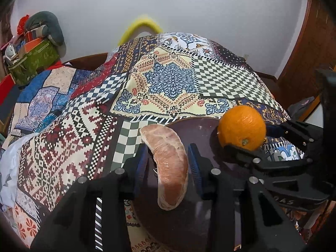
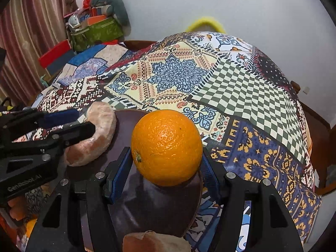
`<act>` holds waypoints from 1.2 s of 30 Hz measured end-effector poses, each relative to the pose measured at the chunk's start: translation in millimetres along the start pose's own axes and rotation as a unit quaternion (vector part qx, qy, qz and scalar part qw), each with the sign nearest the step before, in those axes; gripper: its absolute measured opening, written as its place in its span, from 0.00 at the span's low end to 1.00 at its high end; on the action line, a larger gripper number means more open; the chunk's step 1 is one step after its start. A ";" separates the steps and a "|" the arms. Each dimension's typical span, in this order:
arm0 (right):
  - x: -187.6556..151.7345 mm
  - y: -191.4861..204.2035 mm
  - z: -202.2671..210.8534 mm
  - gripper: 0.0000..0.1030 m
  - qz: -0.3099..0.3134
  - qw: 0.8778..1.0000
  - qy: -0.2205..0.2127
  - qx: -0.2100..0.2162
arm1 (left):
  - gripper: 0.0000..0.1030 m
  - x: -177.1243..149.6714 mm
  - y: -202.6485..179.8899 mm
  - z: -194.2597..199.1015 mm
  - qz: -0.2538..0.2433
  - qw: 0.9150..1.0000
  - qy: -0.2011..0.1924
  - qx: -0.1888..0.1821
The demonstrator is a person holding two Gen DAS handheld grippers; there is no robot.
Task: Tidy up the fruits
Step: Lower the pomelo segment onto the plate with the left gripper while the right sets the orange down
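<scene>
A peeled pink pomelo segment [image 1: 171, 163] lies on a dark maroon plate [image 1: 197, 130]. My left gripper [image 1: 168, 161] straddles the segment with small gaps on both sides, so it is open. An orange [image 2: 167, 146] sits between the blue pads of my right gripper [image 2: 166, 163], over the plate [image 2: 130, 117]; the pads touch its sides. In the left wrist view the orange [image 1: 241, 128] is at the plate's right edge, in the right gripper [image 1: 245, 136]. In the right wrist view the segment [image 2: 98, 134] and left gripper [image 2: 79, 124] are at the left.
The plate rests on a table covered with a patchwork cloth [image 1: 168, 79]. Another pomelo piece [image 2: 155, 242] lies at the near edge of the plate. A green box of clutter [image 2: 96, 31] stands at the back left by a white wall.
</scene>
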State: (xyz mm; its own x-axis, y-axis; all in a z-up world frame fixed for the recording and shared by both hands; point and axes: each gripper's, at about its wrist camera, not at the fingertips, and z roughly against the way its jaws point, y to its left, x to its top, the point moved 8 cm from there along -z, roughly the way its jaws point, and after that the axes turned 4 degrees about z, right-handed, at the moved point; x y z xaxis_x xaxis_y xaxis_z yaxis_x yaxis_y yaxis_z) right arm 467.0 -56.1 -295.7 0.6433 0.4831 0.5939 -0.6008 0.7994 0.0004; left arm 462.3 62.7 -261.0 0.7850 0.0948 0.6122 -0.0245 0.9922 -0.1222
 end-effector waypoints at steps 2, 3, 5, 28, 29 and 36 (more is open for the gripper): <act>-2.0 0.9 -2.0 0.59 0.000 1.000 0.006 0.003 | 0.39 0.2 0.5 1.6 -0.001 1.000 -0.002 0.003; -2.9 1.5 -3.1 0.59 0.000 1.000 0.008 0.005 | 0.39 -0.1 0.9 2.2 0.000 1.000 -0.002 0.003; -3.2 2.1 -2.8 0.60 0.001 1.000 0.009 0.004 | 0.39 -1.0 2.3 3.7 0.005 1.000 -0.002 0.000; 2.1 18.6 76.8 0.72 -0.006 0.998 -0.067 -0.011 | 0.39 -4.4 -5.7 82.8 0.009 0.998 -0.055 0.003; 2.1 20.7 82.0 0.72 -0.006 0.997 -0.072 -0.011 | 0.39 -5.4 -6.9 88.3 0.007 0.998 -0.058 0.004; -5.0 37.5 118.4 0.72 0.006 0.995 -0.101 -0.021 | 0.39 -18.1 -16.4 124.8 0.002 0.997 -0.073 0.003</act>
State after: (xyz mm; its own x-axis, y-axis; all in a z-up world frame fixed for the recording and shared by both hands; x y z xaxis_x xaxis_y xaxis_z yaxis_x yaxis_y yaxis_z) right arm 385.0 -70.8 -203.3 0.5251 0.4143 0.7434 -0.5849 0.8102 -0.0384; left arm 371.3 54.8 -172.6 0.6859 0.1084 0.7196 -0.0307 0.9923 -0.1202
